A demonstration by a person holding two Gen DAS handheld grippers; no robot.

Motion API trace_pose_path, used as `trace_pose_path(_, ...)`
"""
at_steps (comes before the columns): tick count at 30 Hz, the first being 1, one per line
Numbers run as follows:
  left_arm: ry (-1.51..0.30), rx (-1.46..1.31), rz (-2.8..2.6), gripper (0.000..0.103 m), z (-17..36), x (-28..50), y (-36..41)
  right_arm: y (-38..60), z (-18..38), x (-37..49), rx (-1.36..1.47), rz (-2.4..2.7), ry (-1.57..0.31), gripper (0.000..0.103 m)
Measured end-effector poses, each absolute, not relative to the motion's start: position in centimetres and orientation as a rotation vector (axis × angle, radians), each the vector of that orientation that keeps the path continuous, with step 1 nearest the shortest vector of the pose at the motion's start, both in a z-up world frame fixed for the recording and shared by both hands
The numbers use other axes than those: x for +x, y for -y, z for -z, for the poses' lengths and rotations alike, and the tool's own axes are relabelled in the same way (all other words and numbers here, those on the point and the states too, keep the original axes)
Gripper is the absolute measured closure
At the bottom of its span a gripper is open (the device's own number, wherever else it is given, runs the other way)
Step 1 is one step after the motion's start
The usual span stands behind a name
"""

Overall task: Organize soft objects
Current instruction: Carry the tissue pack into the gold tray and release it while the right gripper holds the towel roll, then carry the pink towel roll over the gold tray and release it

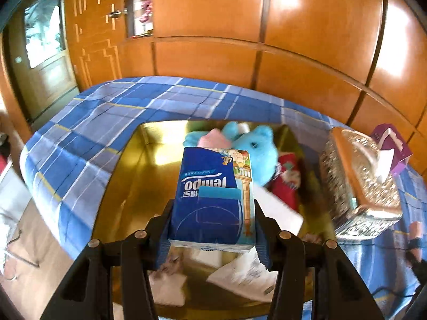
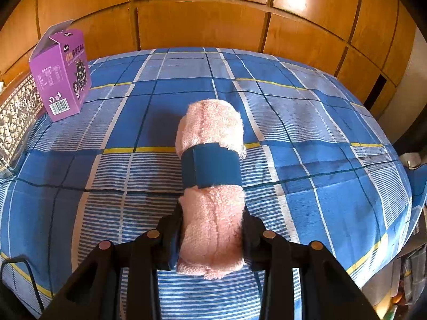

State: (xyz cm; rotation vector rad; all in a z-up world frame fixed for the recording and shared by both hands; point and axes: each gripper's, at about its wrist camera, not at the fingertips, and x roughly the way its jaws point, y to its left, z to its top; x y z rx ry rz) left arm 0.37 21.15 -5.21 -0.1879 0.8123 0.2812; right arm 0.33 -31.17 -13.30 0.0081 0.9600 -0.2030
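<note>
The left gripper [image 1: 212, 229] is clamped on a blue Tempo tissue pack [image 1: 213, 200], its two fingers pressing the pack's long sides near the rear end, and it holds the pack in the air above the gold box [image 1: 128, 186] that sits on the blue plaid bedspread [image 1: 93, 112]. To finish this step well, I judge the pack should come down flat into the bare gold floor on the box's left, clear of the plush toy, and the grip should let go only once the pack rests on something, since a soft pack squeezed too hard will crumple. The right gripper [image 2: 212, 234] is closed around a rolled pink towel [image 2: 210, 186] bound by a dark blue band [image 2: 210, 166], gripping the roll's near end while the far end juts forward over the bedspread; whether the roll touches the cloth I cannot tell. It looks ready to follow into the box, and should wait until the left side is clear. Inside the box lie a light blue plush toy [image 1: 253, 149] with something pink against it, a red pouch [image 1: 285, 184], a white card and some white papers [image 1: 245, 274] at the near end. Just right of the box stands an ornate silver tissue holder [image 1: 357, 181], and beyond it an opened purple carton [image 2: 62, 76] on the bed.
</note>
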Motion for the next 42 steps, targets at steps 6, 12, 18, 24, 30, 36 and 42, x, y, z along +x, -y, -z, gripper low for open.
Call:
trace_pose_path(6,-0.797,-0.172,-0.314,0.05,6.2,-1.0,-21.5,30.7,13.3,0.4,-0.019,0.222,-0.964,0.067)
trace_pose_path(12,-0.809,-0.166,-0.314,0.05,7.2,-1.5,-21.8,30.3,13.3,0.5,-0.043,0.245,-0.971,0.067)
trace_pose_path(18,-0.823,-0.178,-0.317,0.05,8.0,-1.4,-22.1,30.1,13.3,0.6,-0.059,0.259,-0.971,0.067)
trace_pose_path(24,-0.833,-0.178,-0.314,0.05,8.5,-1.4,-22.1,29.9,13.3,0.5,-0.066,0.266,-0.971,0.067)
trace_pose_path(30,-0.861,-0.184,-0.316,0.05,9.3,-1.2,-22.3,29.9,13.3,0.5,-0.068,0.268,-0.969,0.067)
trace_pose_path(36,-0.872,-0.178,-0.325,0.049,9.8,-0.9,-22.3,29.9,13.3,0.5,-0.068,0.267,-0.97,0.067)
trace_pose_path(42,-0.873,-0.178,-0.323,0.039,9.8,-0.8,-22.3,30.0,13.3,0.6,-0.065,0.266,-0.974,0.068)
